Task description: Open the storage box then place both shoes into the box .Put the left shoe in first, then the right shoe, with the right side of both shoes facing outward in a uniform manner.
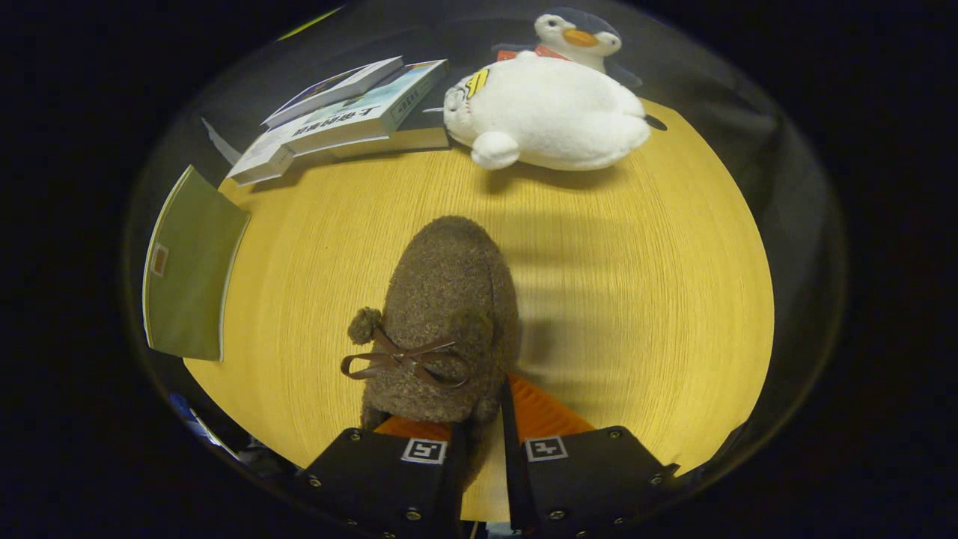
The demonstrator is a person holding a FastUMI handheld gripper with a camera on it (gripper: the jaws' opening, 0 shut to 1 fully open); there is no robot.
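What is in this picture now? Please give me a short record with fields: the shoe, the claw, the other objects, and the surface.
shoe: brown fuzzy shoe with a bow and pompom, toe pointing away from the claw
claw: claw closed on the shoe's heel end, one finger on each side
surface: yellow wooden table
beyond the shoe: plush penguin lying on the table's far edge
beside the penguin: stack of books
near the books: green booklet overhanging the table's edge
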